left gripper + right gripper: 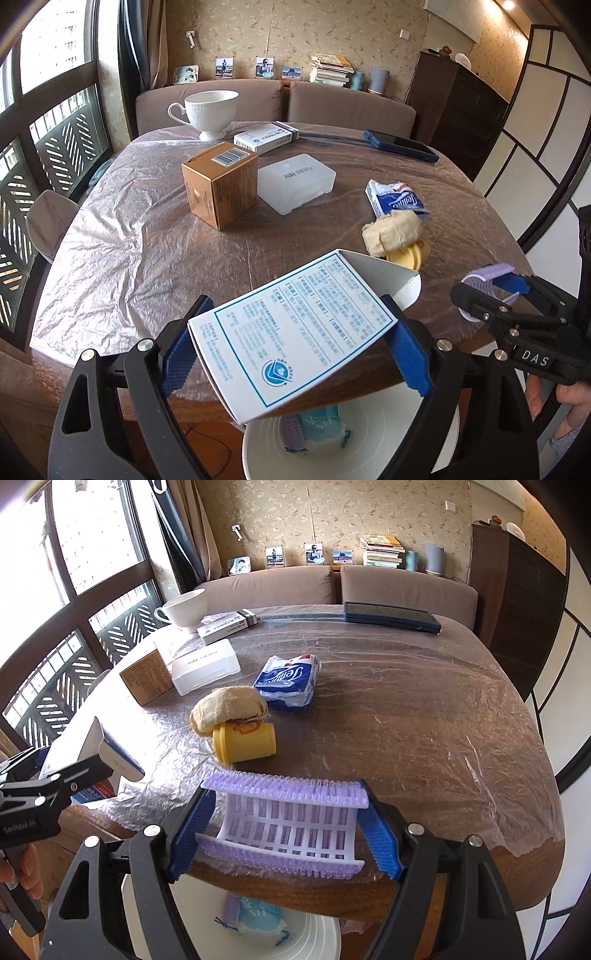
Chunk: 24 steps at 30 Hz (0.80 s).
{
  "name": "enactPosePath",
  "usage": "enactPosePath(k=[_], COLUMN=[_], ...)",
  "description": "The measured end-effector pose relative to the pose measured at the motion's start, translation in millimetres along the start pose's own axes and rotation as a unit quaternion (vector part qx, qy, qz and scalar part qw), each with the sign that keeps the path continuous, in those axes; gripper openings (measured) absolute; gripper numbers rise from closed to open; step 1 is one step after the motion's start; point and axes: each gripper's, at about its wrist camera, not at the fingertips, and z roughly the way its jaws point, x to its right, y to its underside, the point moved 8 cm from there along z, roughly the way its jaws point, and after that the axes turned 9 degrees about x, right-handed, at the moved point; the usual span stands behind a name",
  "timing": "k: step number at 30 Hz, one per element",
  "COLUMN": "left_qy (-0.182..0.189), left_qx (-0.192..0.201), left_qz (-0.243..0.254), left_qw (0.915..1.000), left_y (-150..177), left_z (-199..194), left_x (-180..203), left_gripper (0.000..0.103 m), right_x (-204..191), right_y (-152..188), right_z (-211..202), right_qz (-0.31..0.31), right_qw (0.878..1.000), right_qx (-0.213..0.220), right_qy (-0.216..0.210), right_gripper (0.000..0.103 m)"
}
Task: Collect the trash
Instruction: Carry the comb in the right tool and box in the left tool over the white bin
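- Nearest, at the bottom of both views, a white bin [354, 454] sits below the table edge. It already holds a pale blue packet [258, 917] and a purple piece.
- The left gripper [295, 354] is clenched on a white printed carton [295, 332]. Its blue pads press the carton's two long sides, and the open flap end points away toward the upper right of the frame. The carton's near corner overhangs the bin rim, so I judge that opening the jaws here would drop it in or very near the mouth.
- The right gripper [284, 830] grasps a purple bristled comb piece [288, 819]. Its long axis runs crosswise between the pads, and it hangs over the table edge with the bin below and slightly to the left in that view.
- Both loads lie straight down from their jaws. The left one appears more squarely over the opening, and the right would probably need to shift a little toward the bin first.
- At mid-frame on the plastic-covered table [424, 720], a yellow cup [245, 744] lies on its side, touching a crumpled beige wad [229, 705]. Just behind them is a blue tissue pack [288, 681].
- Farther back are a brown box [219, 188], a clear plastic case [297, 182], a white medicine box [266, 138], a teacup [210, 110] and a dark phone [400, 144].
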Motion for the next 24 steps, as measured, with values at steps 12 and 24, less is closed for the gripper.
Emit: enactPosePath(k=[12, 24], left_qy=[0.000, 0.004], left_qx=[0.000, -0.011], left_qz=[0.023, 0.034], left_qw=[0.9997, 0.9993], left_y=[16.1, 41.1], left_z=[-20.1, -35.8], left_x=[9.5, 19.8], left_gripper=[0.090, 0.090], right_x=[-9.8, -18.4], right_y=[16.4, 32.0], right_z=[-21.4, -43.9], right_qz=[-0.005, -0.014], right_qw=[1.000, 0.999], right_qx=[-0.006, -0.012], right_qy=[-0.014, -0.032], right_gripper=[0.075, 0.075])
